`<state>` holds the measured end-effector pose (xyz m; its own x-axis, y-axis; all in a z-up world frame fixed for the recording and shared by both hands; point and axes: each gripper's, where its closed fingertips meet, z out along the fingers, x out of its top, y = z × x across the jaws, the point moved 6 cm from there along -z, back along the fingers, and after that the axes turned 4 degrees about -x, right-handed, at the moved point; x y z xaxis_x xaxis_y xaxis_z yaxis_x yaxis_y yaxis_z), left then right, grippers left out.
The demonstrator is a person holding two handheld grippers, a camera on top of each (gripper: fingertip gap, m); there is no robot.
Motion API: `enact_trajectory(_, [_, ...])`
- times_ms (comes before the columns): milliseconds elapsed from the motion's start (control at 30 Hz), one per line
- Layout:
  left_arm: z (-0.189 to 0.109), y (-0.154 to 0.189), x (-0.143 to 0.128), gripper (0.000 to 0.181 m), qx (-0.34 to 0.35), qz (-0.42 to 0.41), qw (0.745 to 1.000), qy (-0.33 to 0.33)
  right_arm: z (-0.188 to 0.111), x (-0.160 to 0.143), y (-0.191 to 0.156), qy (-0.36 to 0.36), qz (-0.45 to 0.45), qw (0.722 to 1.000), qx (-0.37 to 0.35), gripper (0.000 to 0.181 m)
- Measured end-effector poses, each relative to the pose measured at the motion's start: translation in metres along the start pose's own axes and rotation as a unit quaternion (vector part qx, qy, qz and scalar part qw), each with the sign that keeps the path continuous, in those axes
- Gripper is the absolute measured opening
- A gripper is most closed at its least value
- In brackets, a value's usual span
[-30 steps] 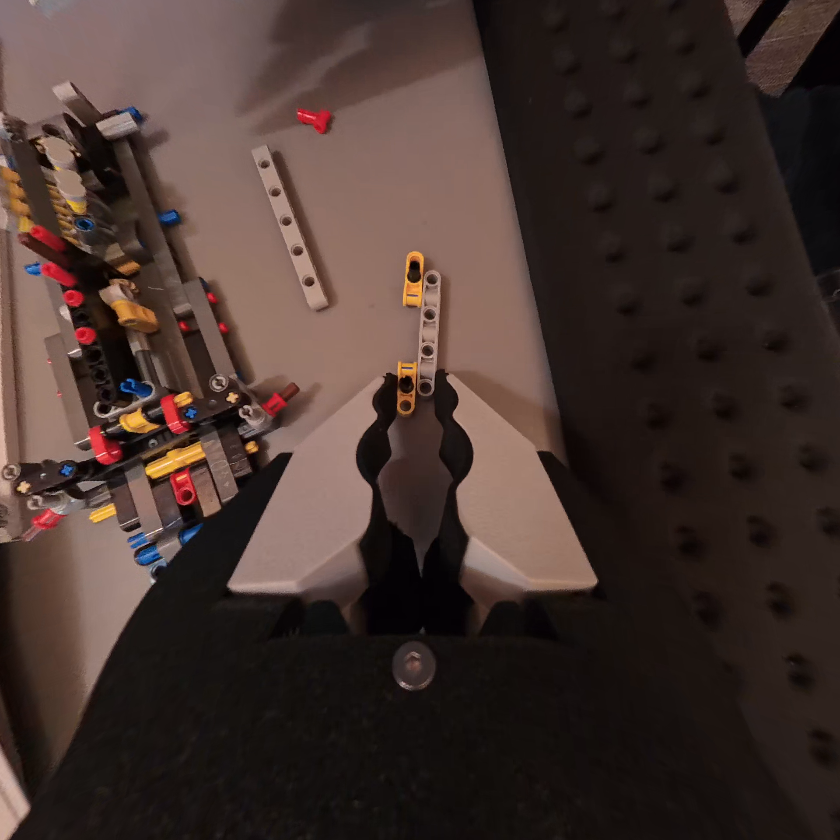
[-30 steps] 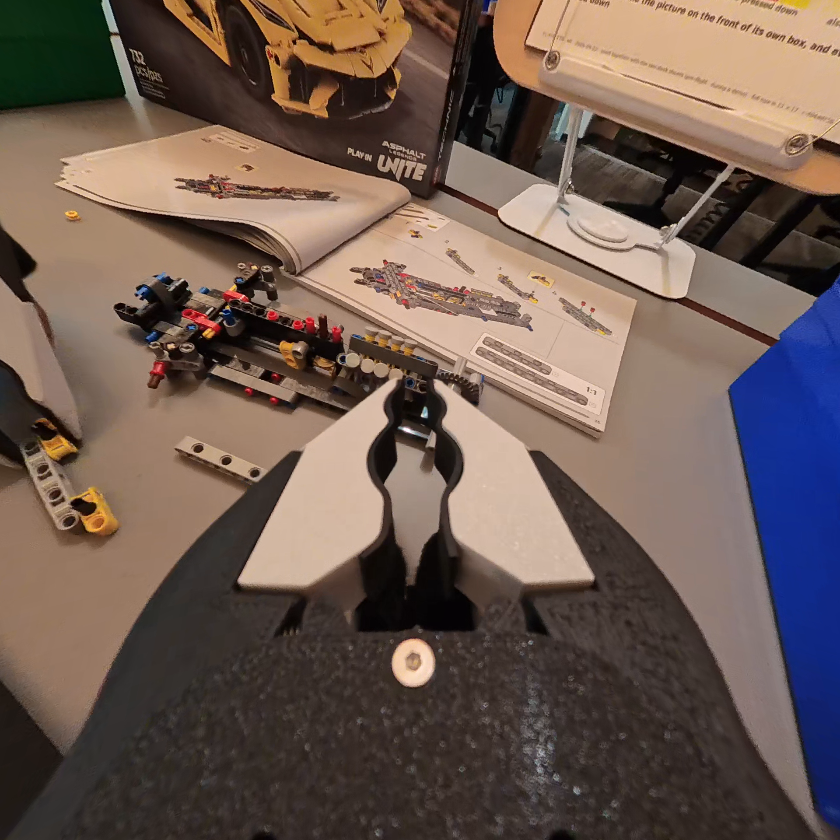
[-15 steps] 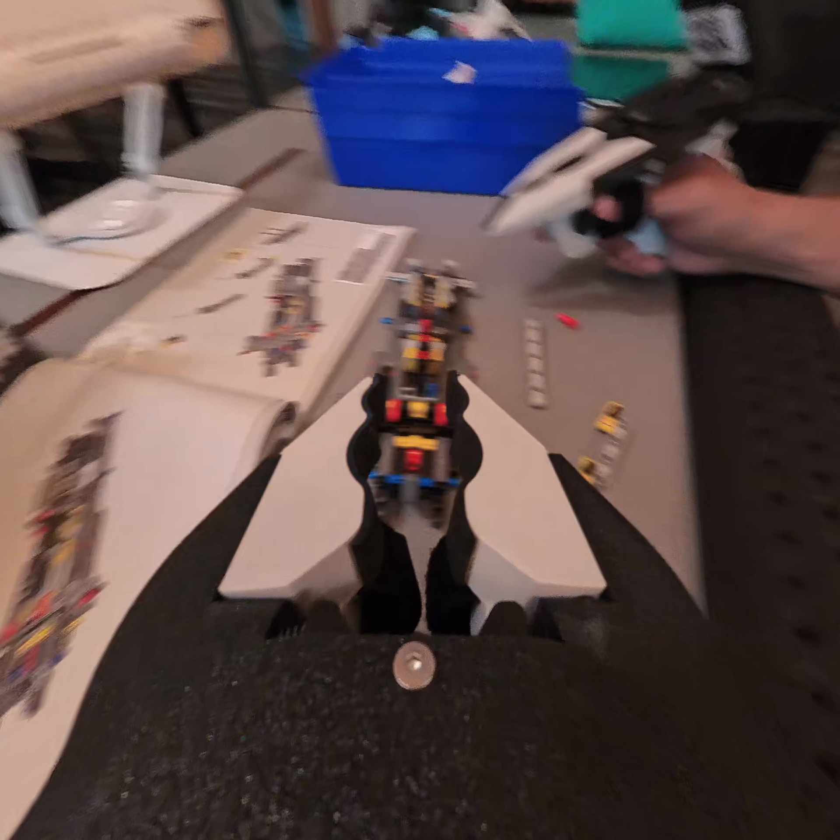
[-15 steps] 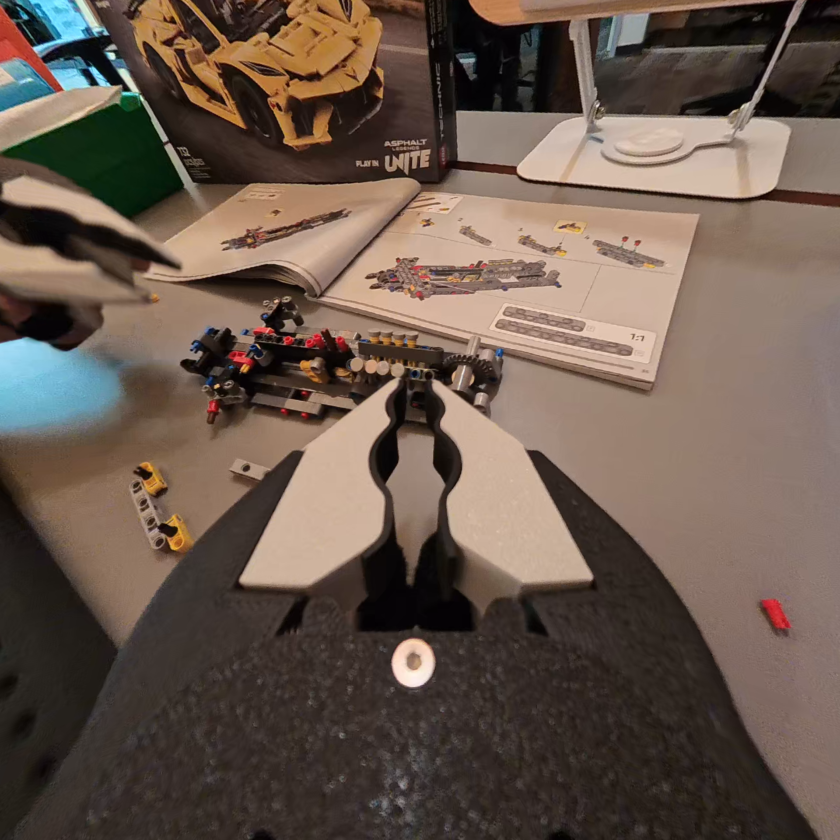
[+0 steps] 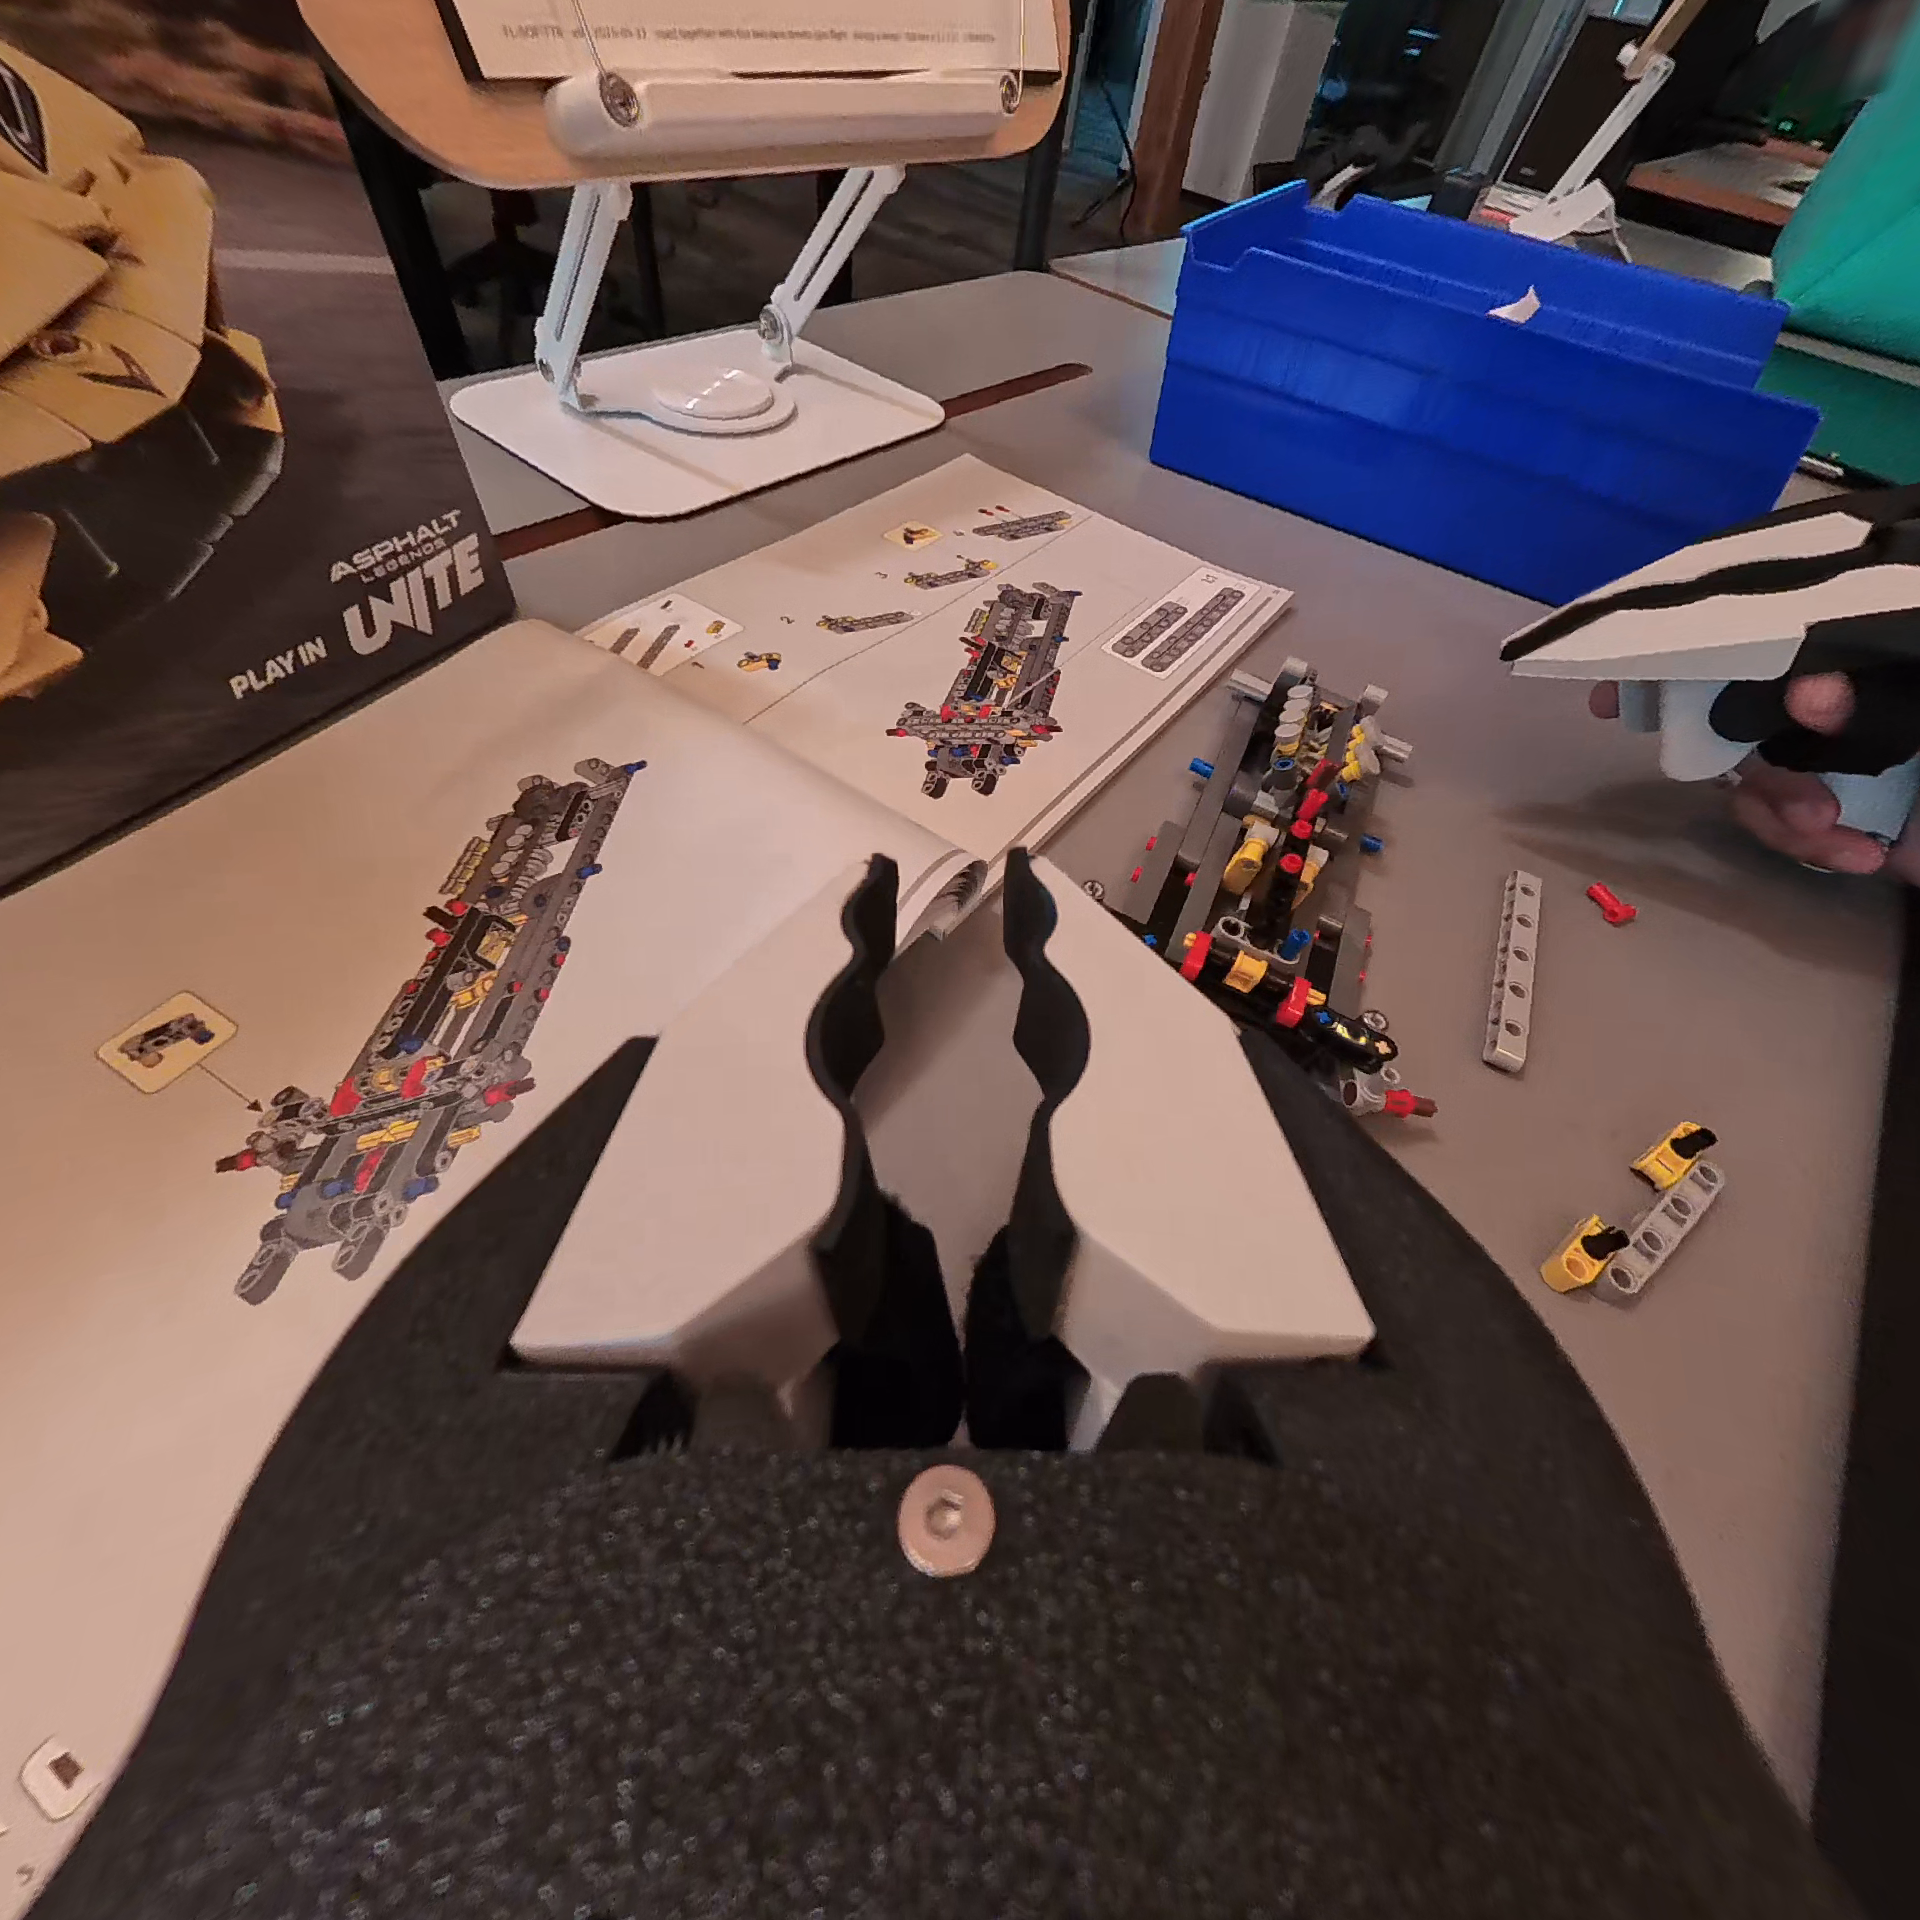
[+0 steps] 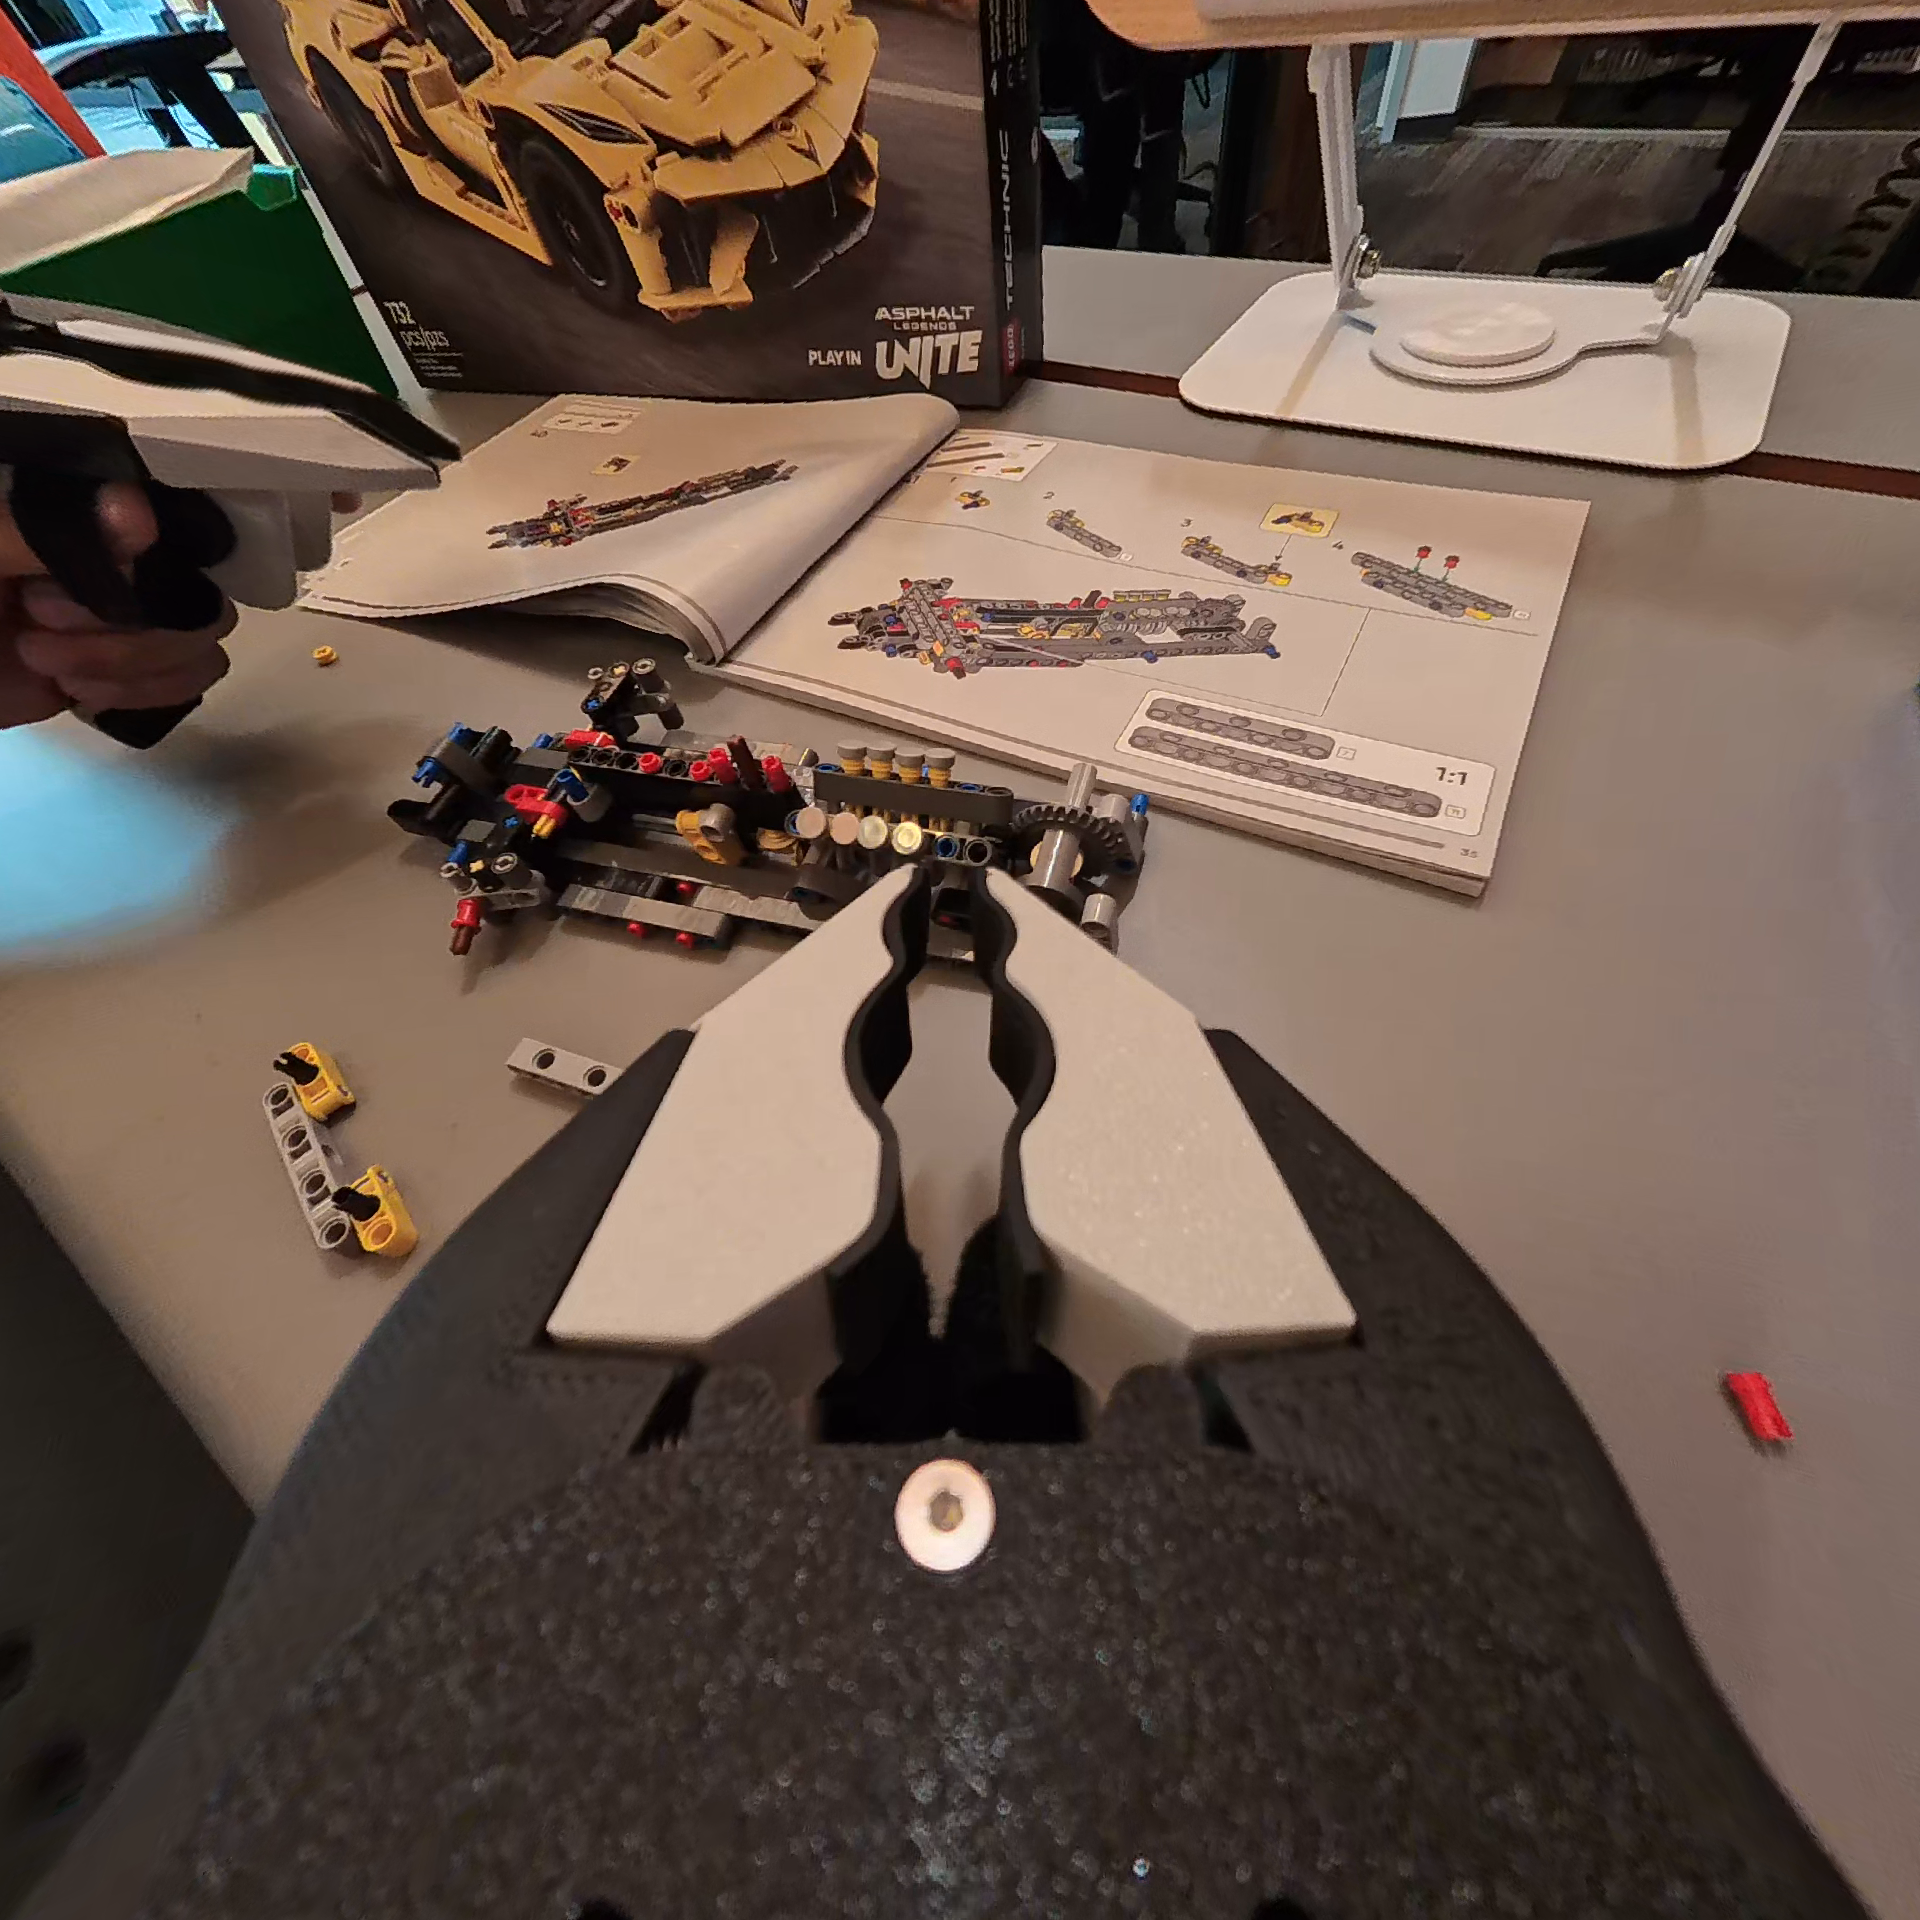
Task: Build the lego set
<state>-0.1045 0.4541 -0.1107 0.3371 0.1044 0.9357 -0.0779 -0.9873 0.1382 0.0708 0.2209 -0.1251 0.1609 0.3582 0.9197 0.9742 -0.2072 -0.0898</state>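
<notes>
- Chassis (image 6: 769, 831) — a long, partly built frame of grey beams with red, blue and yellow pins — lies mid-tabletop, just in front of the open instruction booklet (image 6: 1143, 623). Judging by the car on the box (image 6: 665, 187) at the far edge, no bodywork or wheels are on yet, so most of the build looks to be left.
- Left gripper (image 5: 945, 894) hovers over the booklet, fingers parted, nothing between them.
- Right gripper (image 6: 948, 883) hangs just short of the chassis — parted a little, empty.
- Grey beam (image 5: 1515, 966) lies loose beside the chassis, toward the near edge.
- Small sub-assembly (image 6: 332, 1164), a short grey beam with two yellow connectors, waits apart near the near edge, unattached.
- Red pin (image 6: 1756, 1405) sits alone, well apart.
</notes>
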Motion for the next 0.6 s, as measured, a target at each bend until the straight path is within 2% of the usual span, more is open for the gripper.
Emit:
enact_trajectory(267, [0.001, -0.002, -0.001, 0.019, 0.002, -0.009, 1.0, -0.007, 0.0, -0.001, -0.001, 0.0, -0.001, 1.0, 0.003, 0.006])
enact_trajectory(400, [-0.01, -0.011, 0.008, 0.02, 0.015, -0.01, 1.0, 0.011, 0.0, -0.001, -0.002, 0.0, -0.005, 1.0, 0.009, 0.006])
enact_trajectory(533, [-0.023, -0.023, 0.014, 0.022, 0.007, -0.039, 0.999, 0.03, -0.007, 0.004, -0.026, 0.018, -0.017, 0.992, 0.125, 0.012])
enact_trajectory(600, [-0.026, -0.026, 0.015, 0.022, 0.004, -0.05, 0.998, 0.038, -0.003, -0.004, -0.031, -0.017, -0.028, 0.988, 0.15, 0.013])
